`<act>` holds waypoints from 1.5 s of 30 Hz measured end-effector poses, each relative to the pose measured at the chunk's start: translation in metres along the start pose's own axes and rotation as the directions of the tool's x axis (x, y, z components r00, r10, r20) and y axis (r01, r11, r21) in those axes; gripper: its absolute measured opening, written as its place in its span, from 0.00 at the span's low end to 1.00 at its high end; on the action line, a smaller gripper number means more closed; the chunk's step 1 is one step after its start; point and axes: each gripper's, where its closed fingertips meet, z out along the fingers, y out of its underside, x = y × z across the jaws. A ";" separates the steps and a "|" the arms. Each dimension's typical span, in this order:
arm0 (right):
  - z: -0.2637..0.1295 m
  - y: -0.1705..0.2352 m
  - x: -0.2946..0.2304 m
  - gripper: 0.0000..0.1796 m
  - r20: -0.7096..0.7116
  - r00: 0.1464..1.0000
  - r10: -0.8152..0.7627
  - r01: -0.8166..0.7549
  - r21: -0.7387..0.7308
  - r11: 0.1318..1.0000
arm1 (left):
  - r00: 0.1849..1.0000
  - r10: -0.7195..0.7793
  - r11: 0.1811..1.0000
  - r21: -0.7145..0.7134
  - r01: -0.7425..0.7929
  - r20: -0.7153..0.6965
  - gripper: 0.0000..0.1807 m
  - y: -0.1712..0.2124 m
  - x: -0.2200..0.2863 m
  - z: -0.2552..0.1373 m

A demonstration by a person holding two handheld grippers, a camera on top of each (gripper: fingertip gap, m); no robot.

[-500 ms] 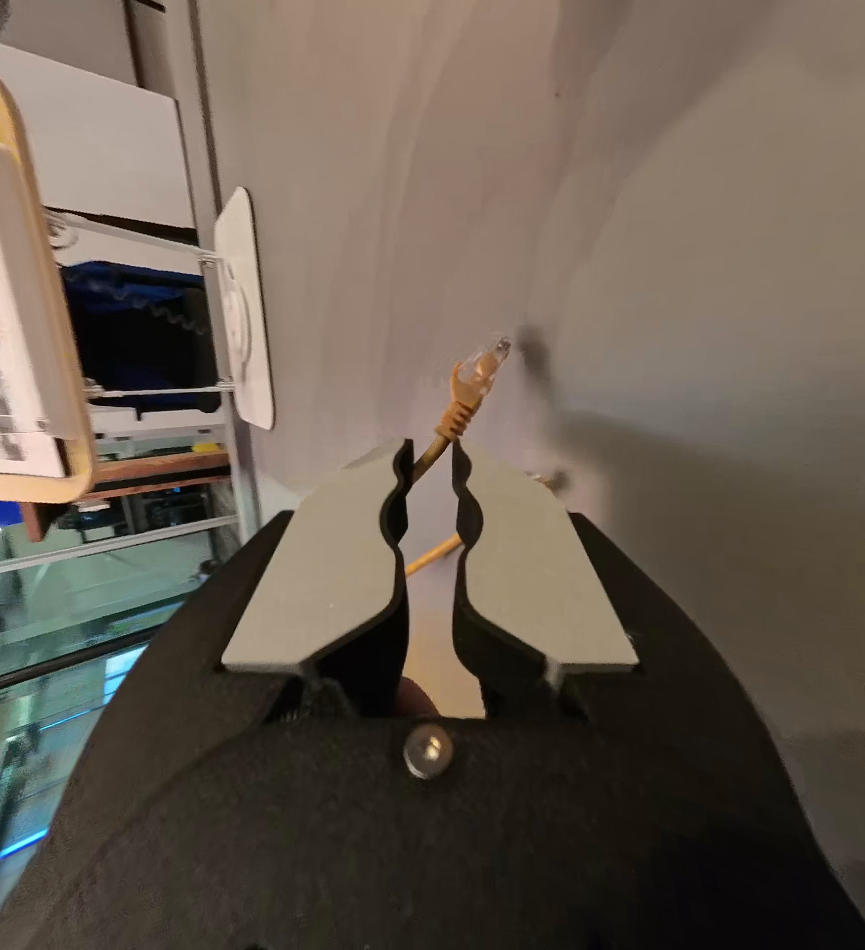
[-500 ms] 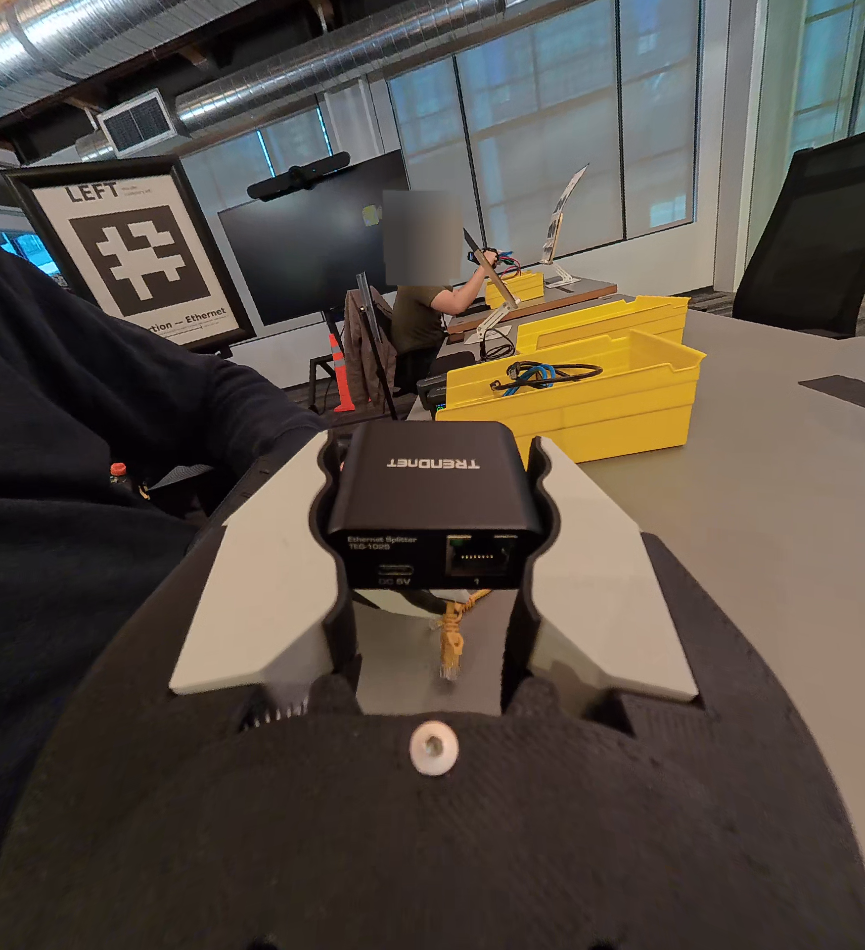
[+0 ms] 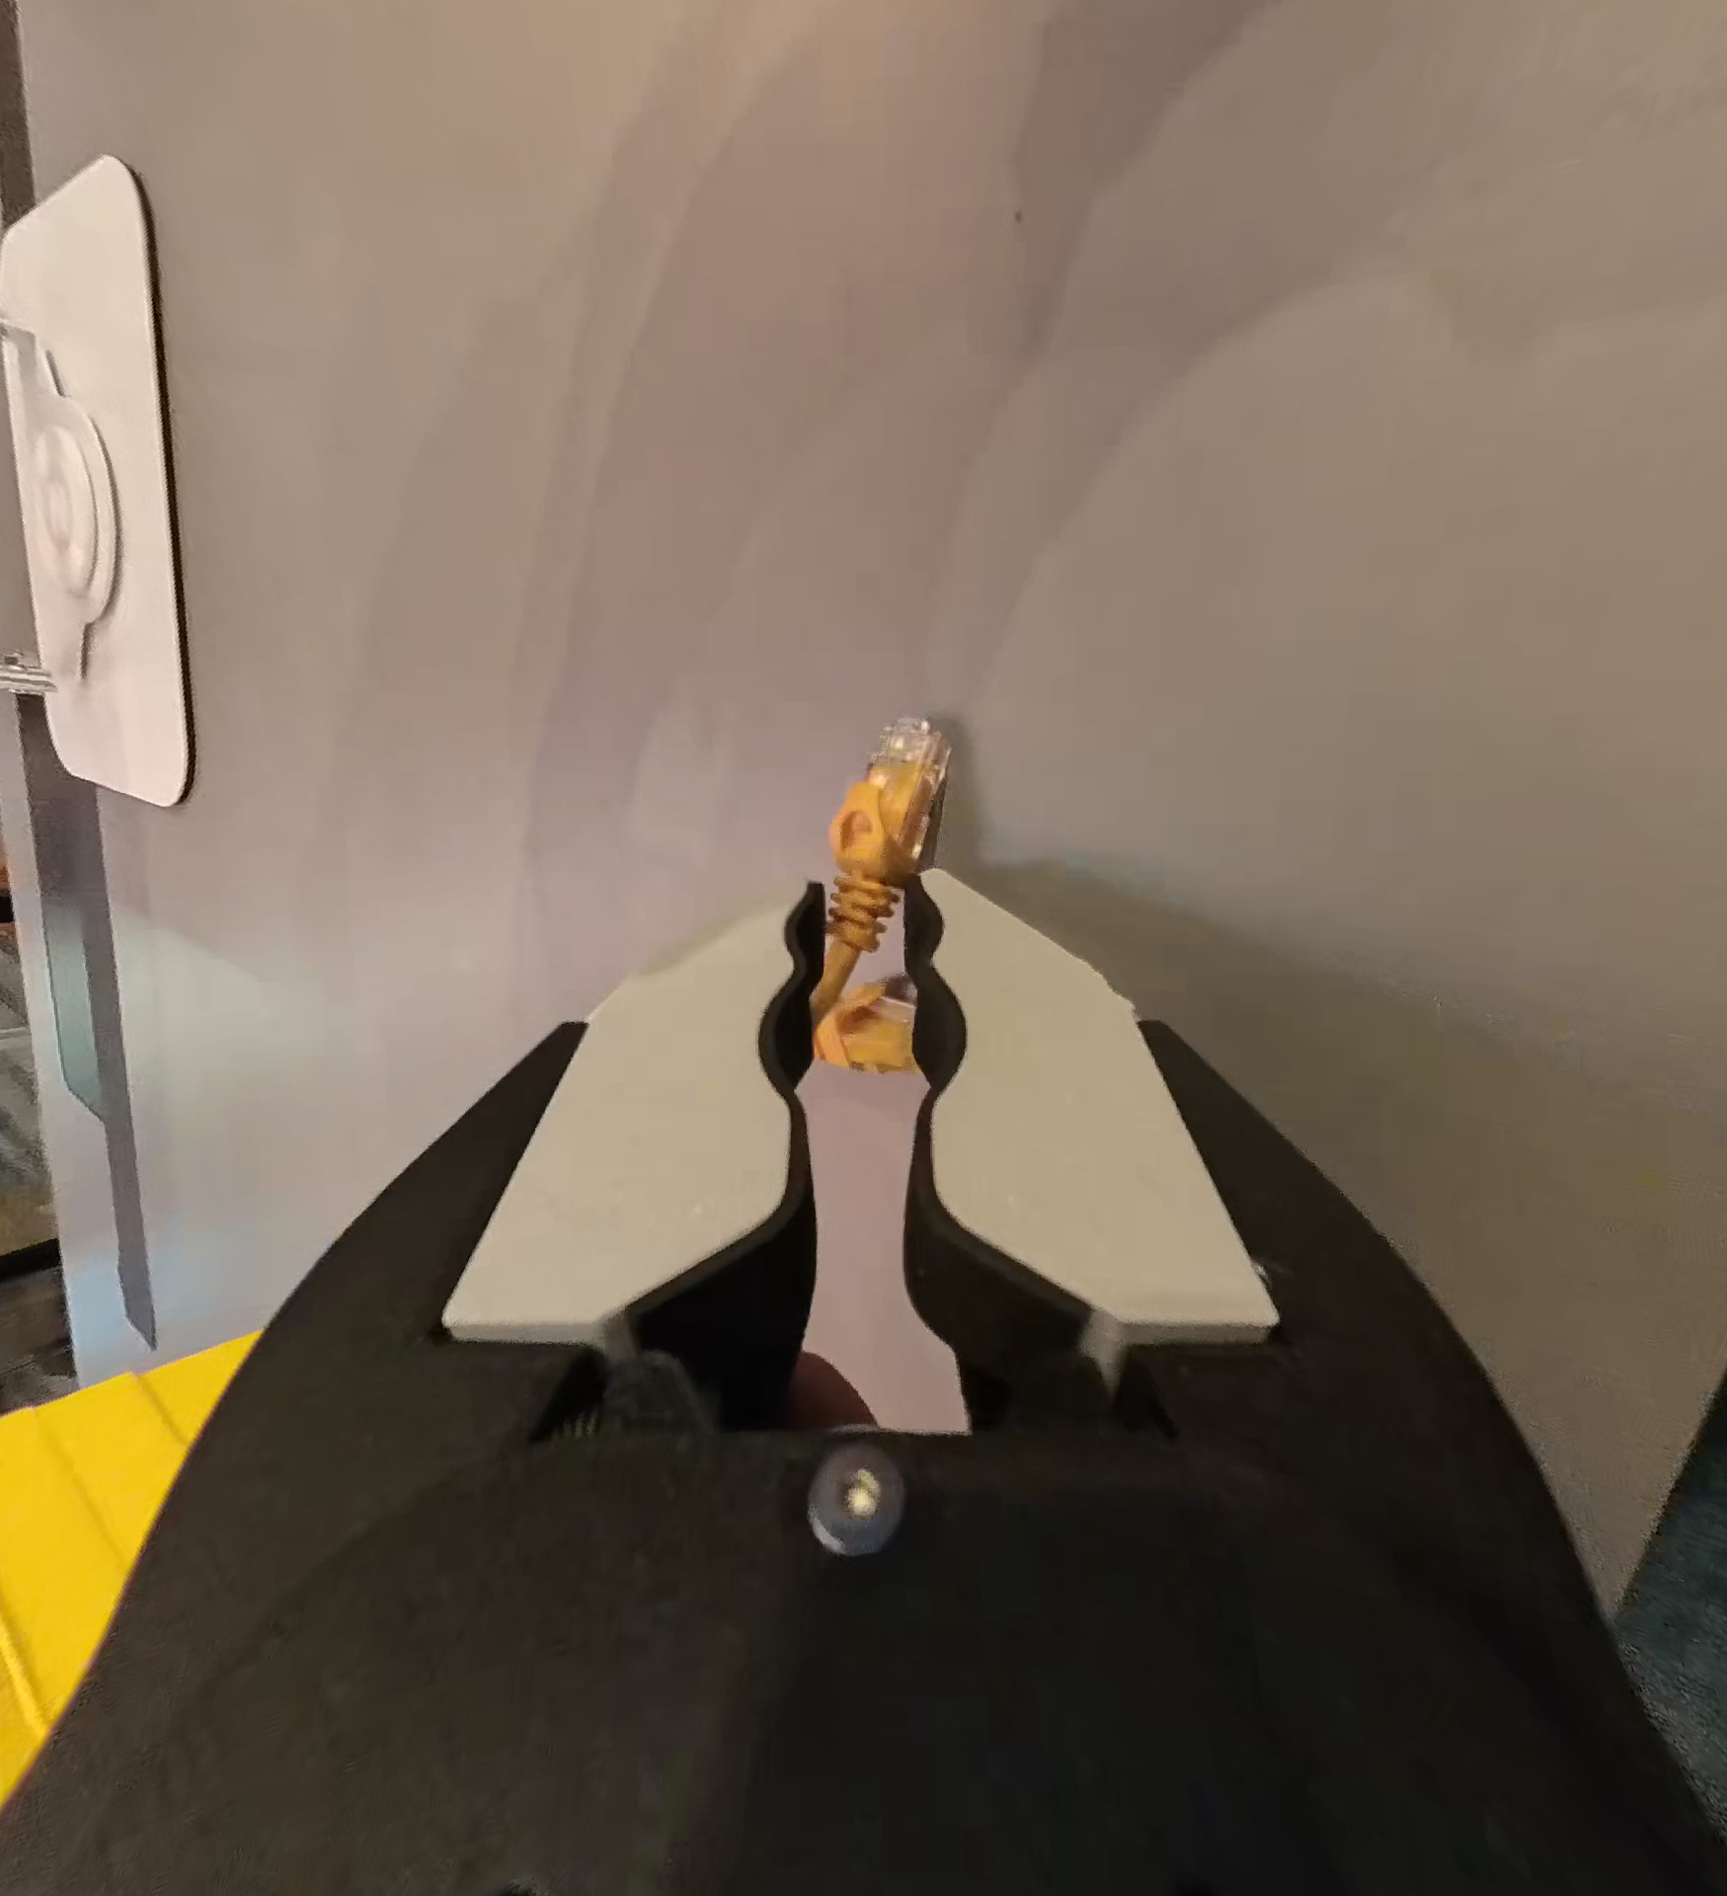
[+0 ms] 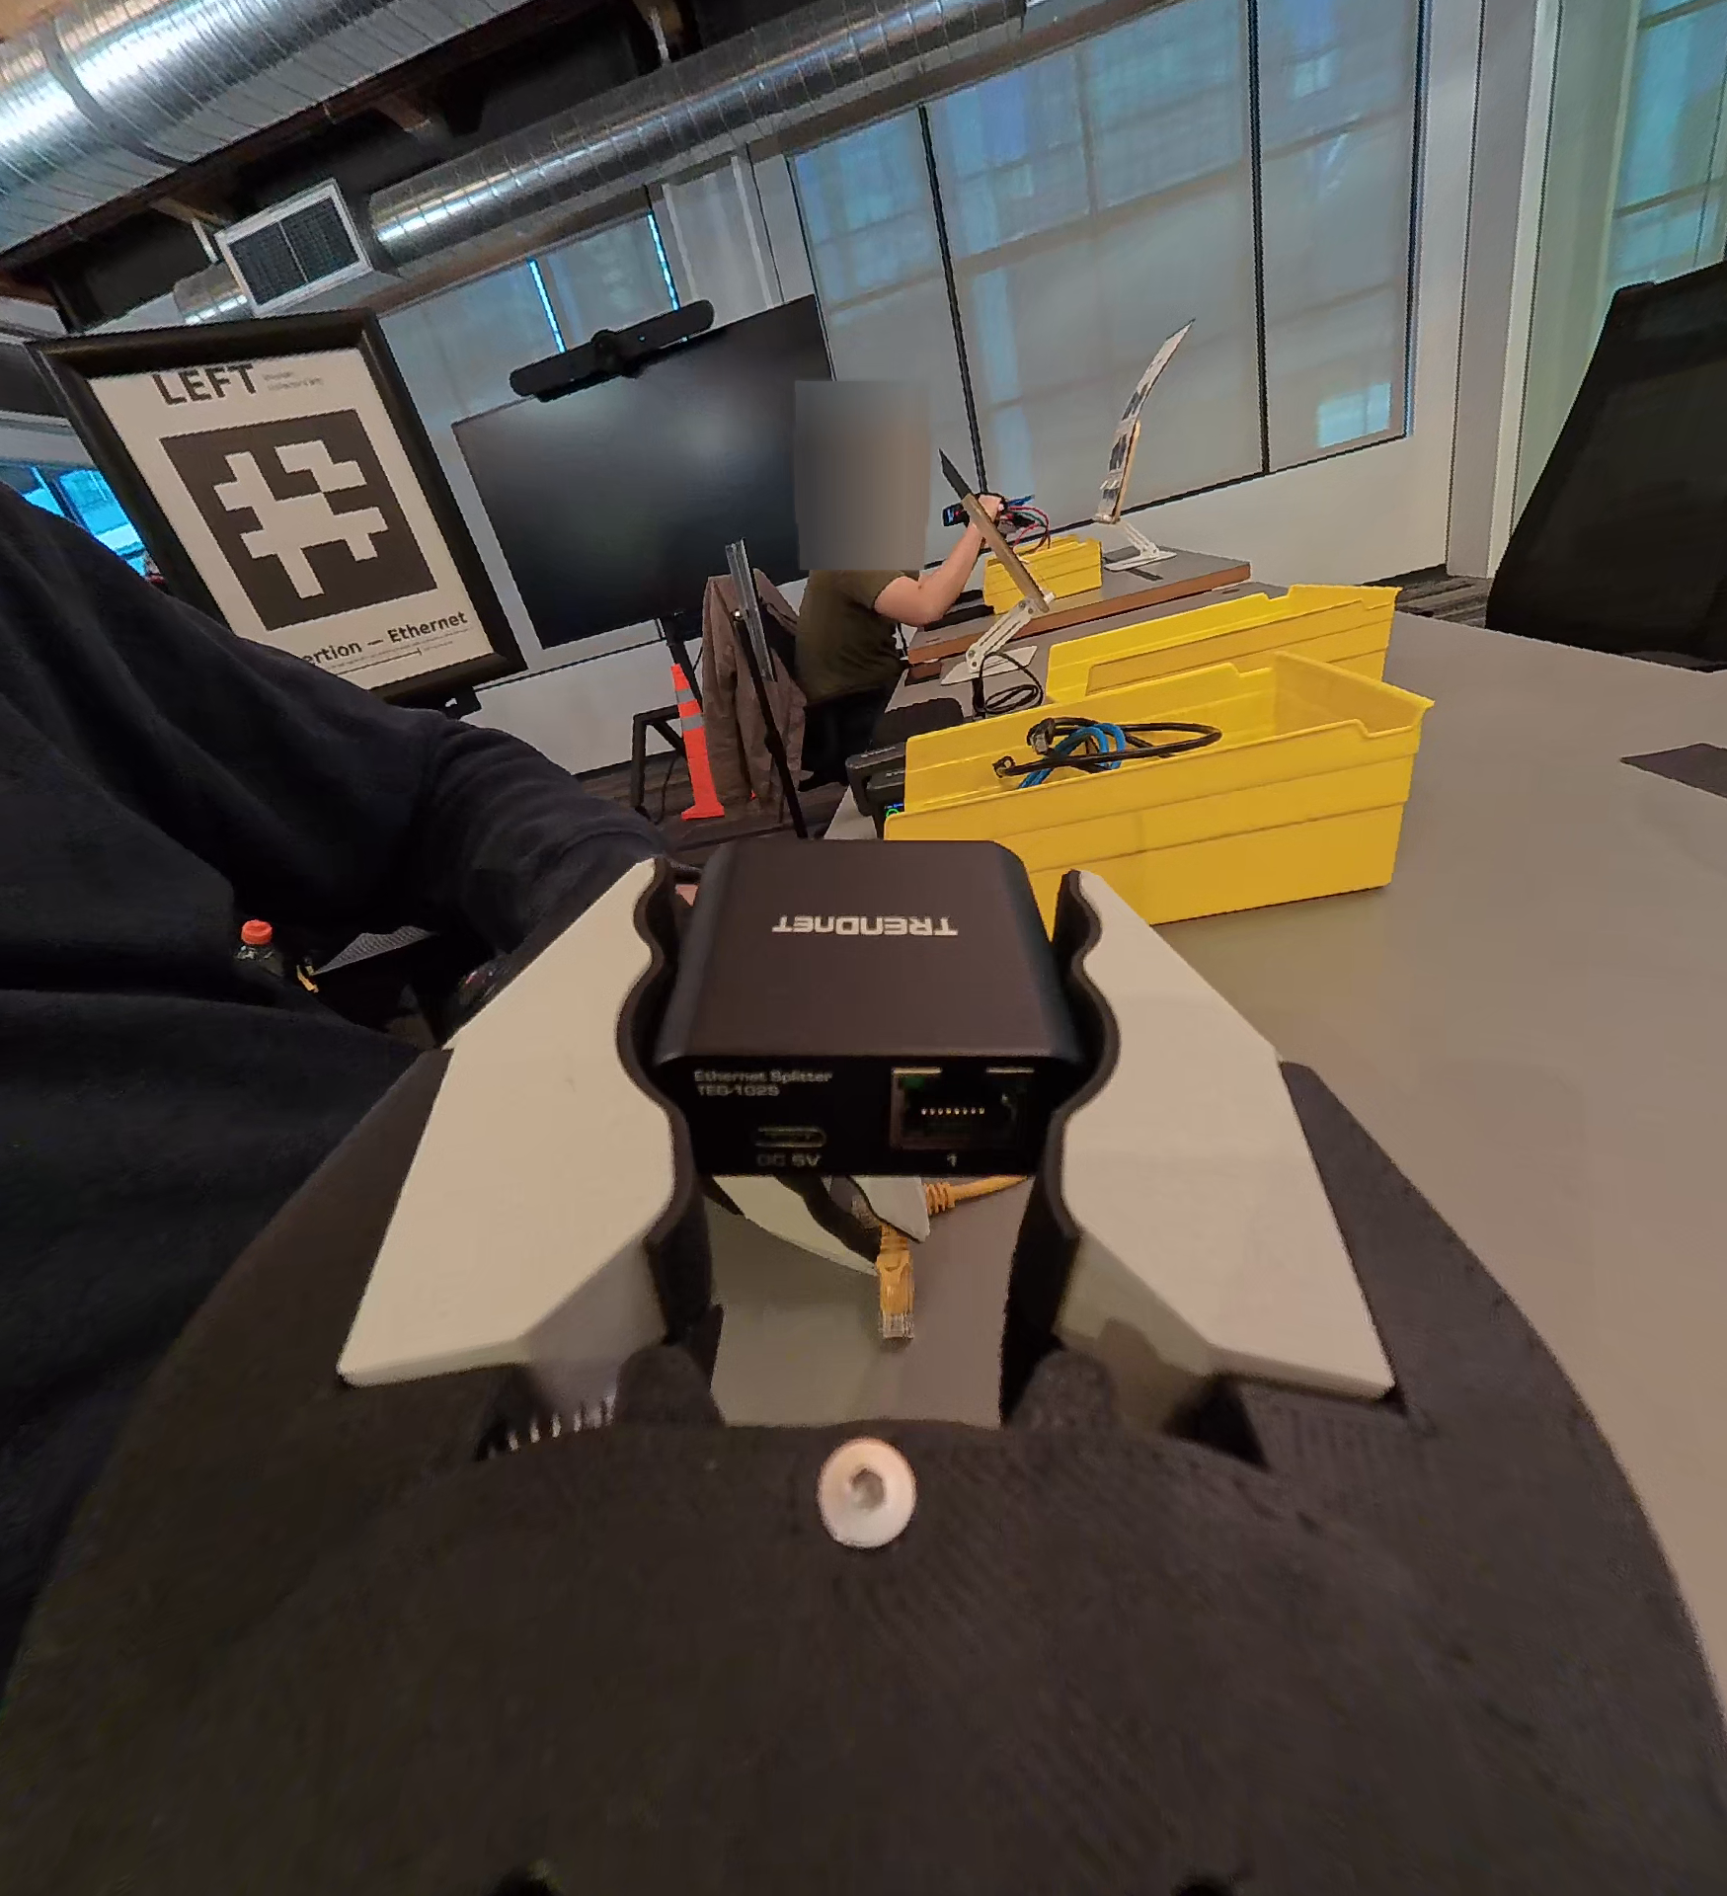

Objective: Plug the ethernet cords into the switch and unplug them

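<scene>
The switch (image 4: 864, 1011), a small rigid black box likely light, sits clamped in the right gripper (image 4: 864, 1016) above the table (image 4: 1515, 1026), while the left gripper (image 3: 864, 913) pinches the limp orange cord (image 3: 867, 903) by its ribbed boot, seemingly firmly.

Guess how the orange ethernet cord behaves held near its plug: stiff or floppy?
Likely semi-stiff near the plug: the orange ethernet cord stands upright past the left gripper, helped by its ribbed boot. Farther back it probably flops; a second plug sits below. Probably light.
</scene>
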 end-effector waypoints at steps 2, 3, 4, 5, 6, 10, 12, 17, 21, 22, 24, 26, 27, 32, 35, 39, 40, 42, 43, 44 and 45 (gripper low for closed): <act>0.000 0.000 0.000 0.41 0.001 1.000 0.000 0.000 -0.001 1.000 | 1.000 -0.004 1.000 0.005 0.004 0.013 0.07 0.003 0.000 0.001; 0.000 0.000 0.000 0.41 0.001 1.000 0.000 0.000 -0.002 1.000 | 1.000 -0.011 1.000 0.010 0.011 0.020 0.07 0.005 -0.002 0.001; 0.000 0.000 0.000 0.41 0.001 1.000 0.000 0.000 -0.003 1.000 | 0.999 -0.016 1.000 0.024 0.015 0.037 0.07 0.006 -0.005 0.001; 0.000 0.001 0.000 0.41 -0.001 1.000 0.001 -0.001 -0.004 1.000 | 0.999 -0.028 0.999 0.026 0.027 0.041 0.06 0.007 -0.007 0.000; 0.000 0.001 0.000 0.41 -0.001 1.000 0.001 -0.001 -0.005 1.000 | 0.998 -0.041 0.999 0.026 0.040 0.040 0.06 0.008 -0.009 0.000; 0.000 0.002 0.001 0.41 -0.005 1.000 0.001 -0.001 -0.008 1.000 | 0.995 -0.039 0.998 0.062 0.033 0.096 0.06 0.000 -0.023 -0.011; 0.000 0.002 0.002 0.41 -0.012 1.000 0.000 0.000 -0.013 1.000 | 0.994 -0.055 0.996 0.079 0.047 0.097 0.06 -0.004 -0.030 -0.016; 0.000 0.008 0.004 0.40 -0.030 0.999 -0.018 0.017 -0.046 0.999 | 0.986 -0.084 0.991 0.111 0.068 0.147 0.06 -0.010 -0.060 -0.034; 0.002 0.010 0.002 0.41 -0.026 0.999 -0.024 0.022 -0.060 0.998 | 0.976 -0.092 0.987 0.145 0.064 0.198 0.06 -0.019 -0.089 -0.052; 0.002 0.010 0.002 0.41 -0.026 0.999 -0.027 0.025 -0.064 0.998 | 0.975 -0.090 0.987 0.152 0.059 0.205 0.06 -0.022 -0.095 -0.056; 0.003 0.012 0.002 0.41 -0.026 0.999 -0.030 0.028 -0.072 0.997 | 0.974 -0.079 0.985 0.169 0.043 0.213 0.05 -0.029 -0.104 -0.063; 0.004 0.013 0.002 0.41 -0.029 0.999 -0.034 0.031 -0.084 0.996 | 0.977 -0.061 0.983 0.181 0.024 0.205 0.05 -0.036 -0.110 -0.068; 0.005 0.015 0.002 0.41 -0.029 0.999 -0.036 0.033 -0.092 0.995 | 0.979 -0.047 0.983 0.184 0.010 0.196 0.05 -0.039 -0.111 -0.069; 0.010 0.023 0.001 0.41 -0.024 0.998 -0.056 0.052 -0.138 0.989 | 0.994 -0.010 0.977 0.213 -0.014 0.113 0.05 -0.058 -0.109 -0.075; 0.013 0.027 0.000 0.41 -0.022 0.997 -0.067 0.063 -0.154 0.986 | 0.997 -0.003 0.970 0.241 -0.014 0.072 0.05 -0.070 -0.108 -0.080; 0.013 0.026 0.001 0.41 -0.021 0.998 -0.061 0.058 -0.145 0.988 | 0.997 0.012 0.967 0.252 -0.030 0.076 0.05 -0.080 -0.110 -0.084; 0.013 0.025 0.001 0.41 -0.018 0.998 -0.056 0.053 -0.137 0.989 | 0.996 0.024 0.968 0.246 -0.043 0.083 0.05 -0.081 -0.111 -0.084; 0.013 0.024 0.000 0.41 -0.009 0.999 -0.043 0.041 -0.122 0.992 | 0.993 0.052 0.971 0.225 -0.075 0.109 0.05 -0.082 -0.111 -0.083; 0.014 0.024 -0.001 0.41 -0.005 0.999 -0.039 0.038 -0.119 0.992 | 0.992 0.062 0.972 0.218 -0.085 0.107 0.05 -0.082 -0.110 -0.082; 0.014 0.024 -0.001 0.41 -0.002 0.999 -0.037 0.037 -0.117 0.992 | 0.992 0.070 0.974 0.208 -0.092 0.109 0.05 -0.082 -0.109 -0.080; 0.014 0.024 -0.001 0.41 -0.002 0.999 -0.035 0.035 -0.116 0.993 | 0.991 0.076 0.973 0.209 -0.098 0.114 0.06 -0.083 -0.110 -0.080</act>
